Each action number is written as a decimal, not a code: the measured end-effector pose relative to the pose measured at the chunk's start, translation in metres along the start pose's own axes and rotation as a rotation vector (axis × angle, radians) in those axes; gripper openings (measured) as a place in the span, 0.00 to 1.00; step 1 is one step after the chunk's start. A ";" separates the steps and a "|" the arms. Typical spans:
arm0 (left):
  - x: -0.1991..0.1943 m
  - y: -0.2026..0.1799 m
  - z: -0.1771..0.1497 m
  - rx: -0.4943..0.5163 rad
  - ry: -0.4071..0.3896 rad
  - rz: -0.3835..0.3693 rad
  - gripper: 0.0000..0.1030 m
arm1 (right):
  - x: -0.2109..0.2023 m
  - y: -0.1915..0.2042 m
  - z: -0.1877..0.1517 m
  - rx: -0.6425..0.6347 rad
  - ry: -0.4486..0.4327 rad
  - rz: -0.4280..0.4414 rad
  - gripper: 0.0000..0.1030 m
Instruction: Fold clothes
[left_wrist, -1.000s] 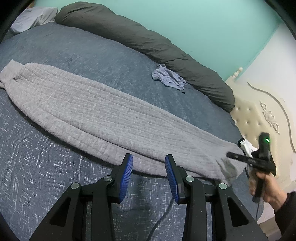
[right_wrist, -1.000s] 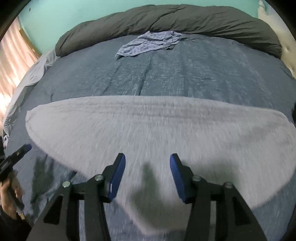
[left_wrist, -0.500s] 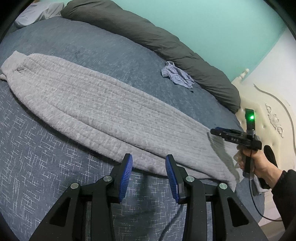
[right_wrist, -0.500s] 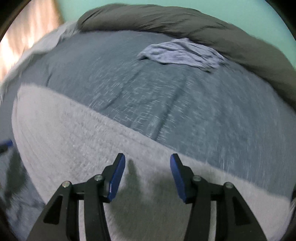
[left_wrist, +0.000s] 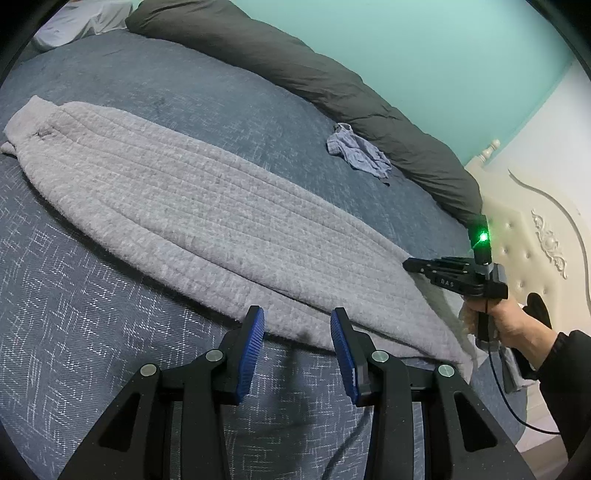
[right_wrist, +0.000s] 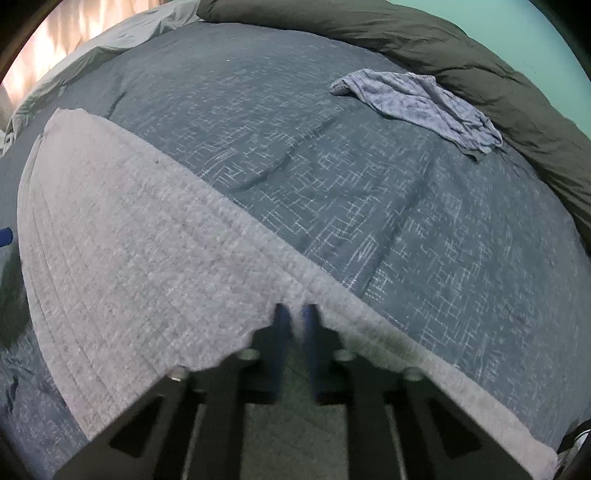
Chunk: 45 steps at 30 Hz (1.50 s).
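Grey ribbed knit garment (left_wrist: 207, 206) lies flat and lengthwise on the blue patterned bedspread (left_wrist: 85, 302), long axis running from far left to near right in the left wrist view; it reads as already doubled lengthwise, since both long edges look clean, though that's a judgement. Right gripper (right_wrist: 295, 317) sits at the garment's end edge with fingers nearly together and grey cloth between the blue pads, so it looks clamped on that edge; motion blur there leaves the bite depth unclear. Likely reason: pinching one end to carry it over toward the other for a crosswise fold. Left gripper (left_wrist: 297, 354) hovers with fingers apart just short of the near long edge, over bare bedspread, holding nothing; probably staged to pin or take the hem once the right side lifts. From the left wrist view the right gripper (left_wrist: 424, 266) shows side-on at the garment's right end, green LED lit. Crumpled light-blue cloth (left_wrist: 360, 155) sits well apart near the dark grey duvet roll (left_wrist: 332, 85), probably next in queue. Readable writing: "DAS" in white on the right gripper's body; nothing else legible.
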<state>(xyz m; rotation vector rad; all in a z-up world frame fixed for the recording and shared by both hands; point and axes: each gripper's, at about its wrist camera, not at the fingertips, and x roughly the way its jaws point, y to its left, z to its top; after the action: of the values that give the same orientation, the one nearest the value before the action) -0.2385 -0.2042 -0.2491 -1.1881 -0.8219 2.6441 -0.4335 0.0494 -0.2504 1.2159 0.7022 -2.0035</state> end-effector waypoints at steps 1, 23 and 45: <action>0.000 0.000 0.000 0.000 0.000 0.000 0.40 | -0.001 0.001 0.000 -0.004 -0.002 -0.006 0.03; 0.001 0.007 0.003 -0.012 -0.003 0.003 0.40 | 0.008 -0.012 0.018 0.131 -0.033 -0.080 0.04; -0.003 -0.016 -0.006 0.022 0.005 -0.037 0.40 | -0.091 -0.068 -0.131 0.594 -0.169 -0.149 0.14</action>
<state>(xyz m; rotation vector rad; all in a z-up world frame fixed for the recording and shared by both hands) -0.2337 -0.1891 -0.2415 -1.1620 -0.8039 2.6125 -0.3859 0.2121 -0.2166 1.3188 0.1077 -2.5069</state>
